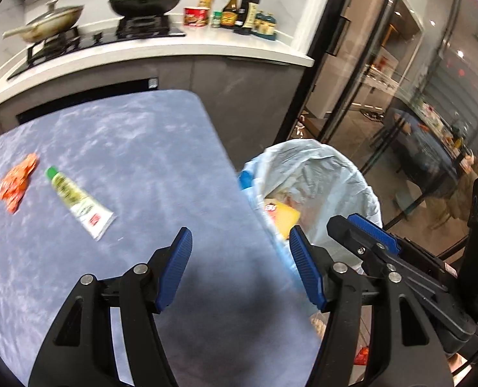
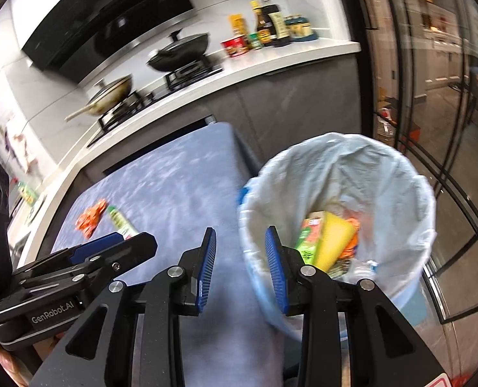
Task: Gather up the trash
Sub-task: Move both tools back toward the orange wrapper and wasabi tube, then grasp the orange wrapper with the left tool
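A green-capped white tube (image 1: 79,201) and a crumpled orange wrapper (image 1: 16,182) lie on the blue table (image 1: 135,148); both also show in the right wrist view, the tube (image 2: 121,222) and wrapper (image 2: 90,217). A bin with a pale blue bag (image 2: 381,174) stands right of the table and holds a yellow packet (image 2: 334,240) and a green carton (image 2: 310,242). My left gripper (image 1: 240,243) is open and empty above the table's right edge. My right gripper (image 2: 240,240) is open and empty between the table and the bin's rim. The bin (image 1: 323,174) also shows in the left wrist view.
A kitchen counter (image 1: 181,48) behind the table carries a hob with two pans (image 1: 145,0) and several bottles (image 1: 242,13). A glass sliding door (image 1: 400,96) stands to the right of the bin.
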Demonstrator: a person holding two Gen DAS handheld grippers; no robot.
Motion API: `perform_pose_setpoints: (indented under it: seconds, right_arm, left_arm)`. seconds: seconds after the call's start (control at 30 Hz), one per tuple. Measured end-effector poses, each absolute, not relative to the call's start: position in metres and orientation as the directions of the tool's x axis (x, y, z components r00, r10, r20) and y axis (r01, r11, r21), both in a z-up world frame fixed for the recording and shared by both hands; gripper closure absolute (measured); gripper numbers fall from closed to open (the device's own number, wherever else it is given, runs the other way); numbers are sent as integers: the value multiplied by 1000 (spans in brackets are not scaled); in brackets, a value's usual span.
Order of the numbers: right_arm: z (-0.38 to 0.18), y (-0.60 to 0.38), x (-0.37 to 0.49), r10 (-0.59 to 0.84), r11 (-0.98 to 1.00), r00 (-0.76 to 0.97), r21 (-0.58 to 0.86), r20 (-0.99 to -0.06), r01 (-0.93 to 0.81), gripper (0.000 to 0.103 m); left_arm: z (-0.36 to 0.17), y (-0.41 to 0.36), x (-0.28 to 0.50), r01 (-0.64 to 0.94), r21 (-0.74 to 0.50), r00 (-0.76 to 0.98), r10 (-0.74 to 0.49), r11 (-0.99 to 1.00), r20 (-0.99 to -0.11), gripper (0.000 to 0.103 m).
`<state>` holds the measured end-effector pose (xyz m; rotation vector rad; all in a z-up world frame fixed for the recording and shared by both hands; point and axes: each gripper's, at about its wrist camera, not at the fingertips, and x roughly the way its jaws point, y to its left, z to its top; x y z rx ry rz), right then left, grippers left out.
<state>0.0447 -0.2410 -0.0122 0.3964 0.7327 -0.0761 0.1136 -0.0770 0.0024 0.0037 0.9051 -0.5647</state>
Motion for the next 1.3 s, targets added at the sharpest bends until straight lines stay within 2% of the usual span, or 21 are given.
perform_pose_setpoints:
  seconds: [0.2,0.3,0.47,0.57,0.77,0.83,1.3]
  right_arm:
    - [-16,-196,61,127,944,723,307,-679,123,66]
    - [-19,-172,70,154,952,710,295,-688,80,65]
    - [-27,-136,92,193,958,682,284,-705,23,64]
    - [-33,-118,107,214,959,664,284,-717,-2,63]
    - [-47,-87,144,246,957,630,289,-736,-35,56]
    - [-52,-81,155,250,957,621,289,-743,-39,54]
    - [-86,-51,214,245,964,568,260,-786,-56,53]
  left_arm:
    - [-5,-17,119,359,-245,517,-411,901,-751,43]
    - [-10,15,124,296,-251,534,-378,921,-756,37]
    - [-17,62,133,204,-243,560,-317,948,-765,36]
    - [-22,90,141,149,-230,578,-273,962,-769,32]
    - [-32,134,165,68,-208,595,-207,976,-777,31]
    - [-35,144,175,56,-197,598,-191,979,-778,31]
    - [-55,174,250,26,-146,617,-131,989,-776,27]
